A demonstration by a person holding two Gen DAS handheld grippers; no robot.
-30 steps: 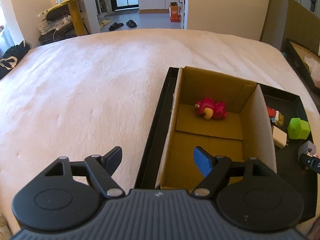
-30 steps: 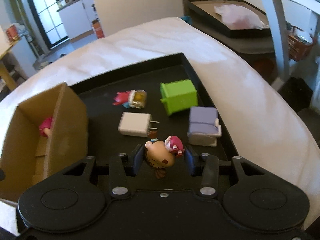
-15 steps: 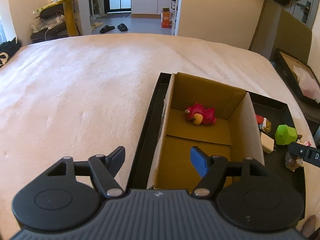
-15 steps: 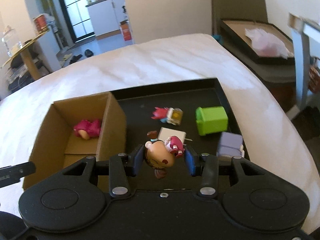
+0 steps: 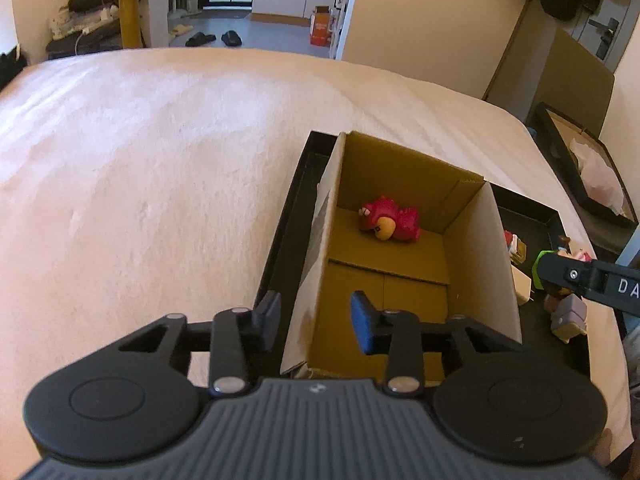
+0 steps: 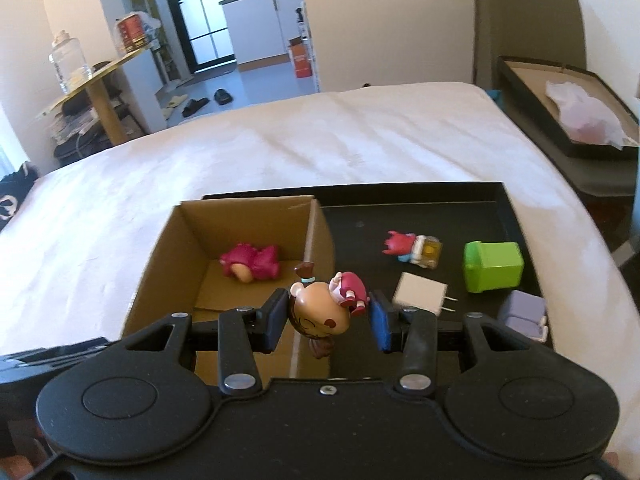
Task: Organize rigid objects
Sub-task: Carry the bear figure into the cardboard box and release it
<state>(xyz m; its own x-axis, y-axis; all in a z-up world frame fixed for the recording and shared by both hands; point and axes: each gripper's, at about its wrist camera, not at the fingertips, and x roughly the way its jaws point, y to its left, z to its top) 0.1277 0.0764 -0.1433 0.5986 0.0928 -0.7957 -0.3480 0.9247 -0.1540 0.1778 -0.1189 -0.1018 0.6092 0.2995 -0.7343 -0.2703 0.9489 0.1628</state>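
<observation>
My right gripper [image 6: 328,322] is shut on a small doll figure [image 6: 322,314] with a brown head and pink clothes, held above the right wall of the cardboard box [image 6: 160,256]. A pink plush toy [image 6: 252,266] lies inside the box, also in the left wrist view [image 5: 390,224]. My left gripper [image 5: 316,320] is open and empty, its fingers straddling the box's left wall [image 5: 320,240]. The right gripper's finger [image 5: 576,280] shows at the right edge of the left wrist view.
The box stands in a black tray [image 6: 516,216] on a white bed [image 6: 280,148]. In the tray lie a green block [image 6: 494,266], a white charger [image 6: 420,292], a small red figure [image 6: 412,248] and a lilac toy sofa [image 6: 524,314].
My right gripper has lifted the doll off the tray and carried it left towards the box. My left gripper has closed in on the box's left wall and narrowed.
</observation>
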